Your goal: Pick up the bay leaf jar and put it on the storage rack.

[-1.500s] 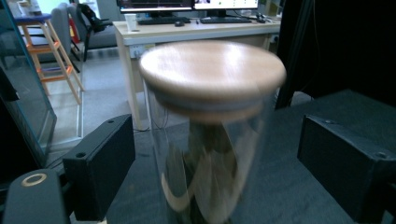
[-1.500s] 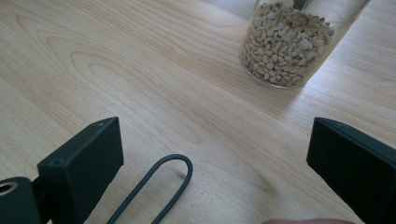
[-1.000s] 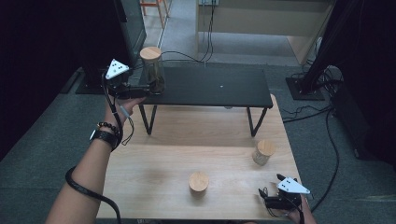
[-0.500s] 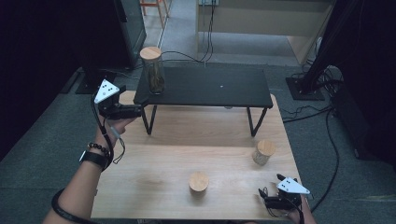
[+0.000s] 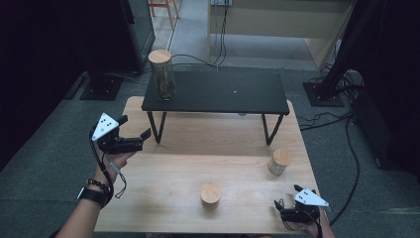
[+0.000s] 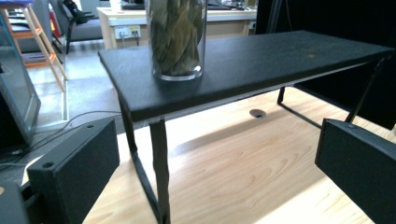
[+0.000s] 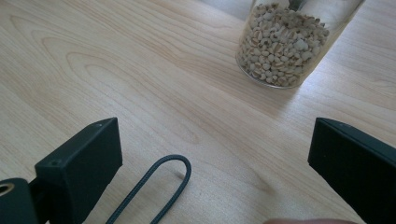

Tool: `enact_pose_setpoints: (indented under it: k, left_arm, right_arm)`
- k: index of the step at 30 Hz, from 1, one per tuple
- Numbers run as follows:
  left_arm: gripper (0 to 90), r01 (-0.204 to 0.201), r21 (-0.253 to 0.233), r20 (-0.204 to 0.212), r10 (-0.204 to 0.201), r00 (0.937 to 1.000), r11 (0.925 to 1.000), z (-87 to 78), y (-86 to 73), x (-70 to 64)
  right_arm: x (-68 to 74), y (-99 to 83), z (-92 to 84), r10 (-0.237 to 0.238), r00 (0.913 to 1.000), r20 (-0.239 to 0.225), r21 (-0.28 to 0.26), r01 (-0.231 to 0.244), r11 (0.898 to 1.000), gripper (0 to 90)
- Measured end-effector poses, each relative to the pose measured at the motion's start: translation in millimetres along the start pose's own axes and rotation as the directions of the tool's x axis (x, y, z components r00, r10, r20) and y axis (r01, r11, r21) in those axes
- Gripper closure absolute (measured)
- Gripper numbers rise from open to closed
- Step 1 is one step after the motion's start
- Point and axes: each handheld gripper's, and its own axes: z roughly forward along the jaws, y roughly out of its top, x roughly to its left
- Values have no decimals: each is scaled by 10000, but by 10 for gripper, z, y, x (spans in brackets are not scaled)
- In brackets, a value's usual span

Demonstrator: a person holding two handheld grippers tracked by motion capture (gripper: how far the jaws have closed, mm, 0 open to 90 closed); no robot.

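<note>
A tall glass jar of dried leaves [image 5: 162, 74] with a wooden lid stands on the left end of a black stand [image 5: 223, 91]. In the left gripper view the tall jar [image 6: 176, 37] is upright on the stand's top [image 6: 261, 60]. My left gripper [image 5: 137, 135] hovers open near the wooden table's left edge, in front of the stand's left leg, apart from the jar; its jaws [image 6: 217, 168] hold nothing. My right gripper [image 5: 287, 201] rests open at the front right corner. Beyond its jaws [image 7: 215, 163] stands a jar of pale grains [image 7: 289, 42].
The grain jar [image 5: 280, 161] with a wooden lid stands at the right of the wooden table [image 5: 163, 178]. A short wooden-lidded jar [image 5: 210, 193] is near the front middle. A cable loop [image 7: 154, 186] lies between the right jaws. Cables trail over the grey floor [image 5: 337, 119].
My left gripper has drawn back from the tall jar on the stand, down and toward the person, with nothing in it. The jar stays on the stand. The right gripper is still.
</note>
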Motion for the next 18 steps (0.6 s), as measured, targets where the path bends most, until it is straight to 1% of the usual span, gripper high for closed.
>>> enact_pose_setpoints:
  k: [1, 2, 3, 4, 5, 7, 8, 9, 10, 11, 12, 15, 18]
  left_arm:
    - [0, 41, 40, -19, -41, 10000, 10000, -12, -36, -1]
    - [0, 41, 40, -19, -41, 10000, 10000, -12, -36, -1]
    - [0, 111, 69, 7, -111, 9999, 9999, -23, -73, 5]
    - [0, 54, 151, -48, -53, 10000, 9999, -48, -141, -10]
    - [0, 54, 151, -48, -53, 10000, 9999, -48, -141, -10]
    - [0, 129, 163, 21, -129, 9999, 9998, -76, -220, -8]
    - [0, 15, 215, -45, -14, 10000, 9998, -91, -249, -25]
    - [0, 87, 150, 5, -87, 10000, 9998, -126, -333, -25]
    - [0, 147, 138, -16, -147, 9999, 9998, -141, -371, -29]
    - [0, 147, 138, -16, -147, 9999, 9998, -141, -371, -29]
    - [0, 235, 164, -6, -235, 9997, 9996, -166, -439, -31]
    - [0, 185, 300, -33, -184, 9998, 9994, -189, -523, -43]
    - [0, 196, 324, -3, -196, 9998, 9993, -205, -578, -38]
  right_arm:
    - [3, 0, 0, -1, 10000, 16, 0, 1, 10000, 23]
    - [6, 0, 0, 4, 10000, 43, -1, -4, 10000, 19]
    - [6, 0, 0, 4, 10000, 43, -1, -4, 10000, 19]
    - [9, 0, 0, 34, 10000, 68, -5, -34, 10000, 17]
    - [9, 0, 0, 34, 10000, 68, -5, -34, 10000, 17]
    - [14, -1, -1, 45, 9999, 96, -10, -45, 10000, 13]
    - [14, -1, -1, 45, 9999, 96, -10, -45, 10000, 13]
    - [18, 1, -2, 62, 9999, 119, 4, -62, 10000, 10]
    - [16, 0, -2, 73, 9999, 117, -1, -73, 10000, 10]
    - [16, 0, -2, 73, 9999, 117, -1, -73, 10000, 10]
    - [13, 1, -3, 87, 9999, 116, -1, -87, 10000, 10]
    - [16, 1, -3, 76, 9999, 135, -4, -76, 10000, 7]
    - [19, 2, -3, 77, 9999, 152, 3, -77, 10000, 5]
